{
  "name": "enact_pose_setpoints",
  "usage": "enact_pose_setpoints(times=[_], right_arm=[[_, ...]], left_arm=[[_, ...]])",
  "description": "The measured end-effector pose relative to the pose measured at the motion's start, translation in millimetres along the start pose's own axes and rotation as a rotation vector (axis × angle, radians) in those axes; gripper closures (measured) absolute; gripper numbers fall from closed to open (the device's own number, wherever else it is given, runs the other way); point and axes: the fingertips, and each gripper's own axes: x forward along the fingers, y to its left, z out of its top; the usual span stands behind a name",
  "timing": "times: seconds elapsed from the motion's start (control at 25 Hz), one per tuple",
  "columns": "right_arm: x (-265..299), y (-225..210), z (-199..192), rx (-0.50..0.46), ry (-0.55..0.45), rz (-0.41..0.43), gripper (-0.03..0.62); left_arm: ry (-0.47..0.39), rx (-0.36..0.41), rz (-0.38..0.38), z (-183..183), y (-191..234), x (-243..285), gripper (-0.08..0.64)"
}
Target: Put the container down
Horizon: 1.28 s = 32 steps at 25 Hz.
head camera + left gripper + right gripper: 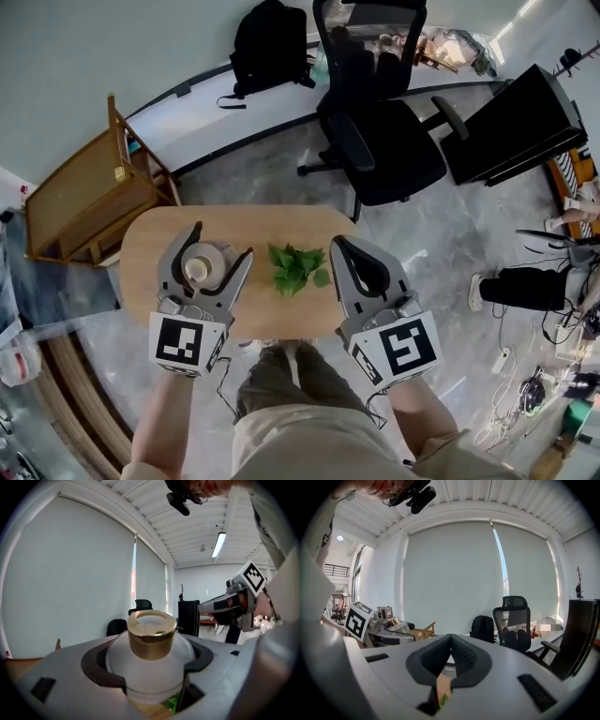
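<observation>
Left gripper (222, 241) was clamped round the white container (199, 268), gold cap up, over the wooden table's (141, 253) left part; right gripper (337, 244) was pinched together on nothing. The danger: letting go before it sat flat could tip that domed body toward the leaves (297, 267).

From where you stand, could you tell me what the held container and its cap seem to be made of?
The container body looks like frosted white glass or plastic: matte, milky surface; I cannot tell which. The cap looks like brushed gold metal or metallised plastic: soft sheen, dull highlights.
</observation>
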Motion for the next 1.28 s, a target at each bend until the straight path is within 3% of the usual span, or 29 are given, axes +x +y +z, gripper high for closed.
enact_pose_setpoints(times=[0.36, 0.84, 1.28], right_arm=[[56.9, 2.7, -56.0, 0.072, 0.059, 0.055, 0.597], [108.1, 9.1, -163.3, 0.133, 0.182, 0.082, 0.597], [150.3, 15.9, -248.9, 0.158, 0.246, 0.116, 0.597]], left_arm=[[0.052, -0.002, -0.021, -97.9, 21.5, 59.7, 0.225], [0.108, -0.018, -0.096, -235.5, 20.3, 129.5, 0.225], [0.171, -0.069, -0.094, -362.8, 29.9, 173.4, 0.225]])
